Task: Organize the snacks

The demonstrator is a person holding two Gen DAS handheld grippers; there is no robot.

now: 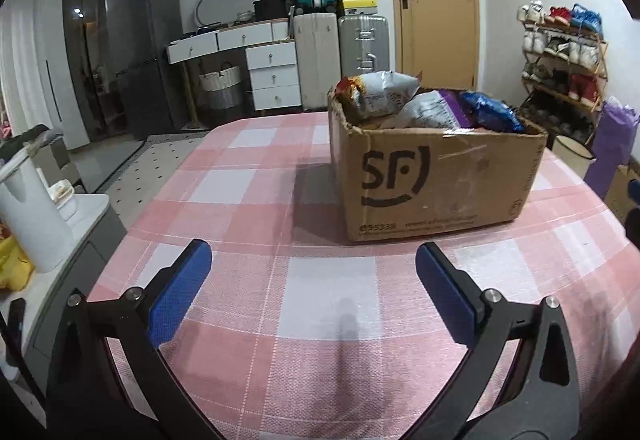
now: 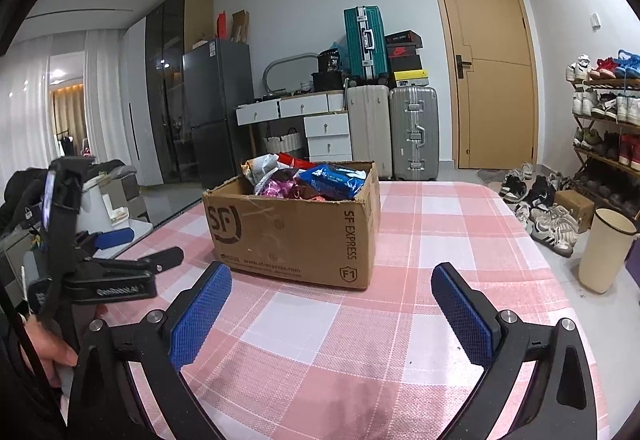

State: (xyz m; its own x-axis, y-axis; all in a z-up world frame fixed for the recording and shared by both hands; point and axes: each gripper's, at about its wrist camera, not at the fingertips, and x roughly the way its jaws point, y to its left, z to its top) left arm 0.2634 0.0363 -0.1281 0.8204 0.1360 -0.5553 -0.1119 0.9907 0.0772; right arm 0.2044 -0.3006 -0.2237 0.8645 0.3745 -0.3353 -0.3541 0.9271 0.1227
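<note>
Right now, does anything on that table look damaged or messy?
Yes: the cardboard box has a torn, ragged top rim, and snack bags are heaped above it, one silver bag poking over the edge.

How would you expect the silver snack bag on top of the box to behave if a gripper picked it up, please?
The silver snack bag looks puffed, so probably light and squashy. Its glossy foil may slip between the pads. It lies loosely atop the cardboard box, so it should lift out freely.

A table (image 1: 328, 280) under pink-and-white checked cloth carries one cardboard box (image 1: 436, 176), apparently nothing else beside it.
</note>
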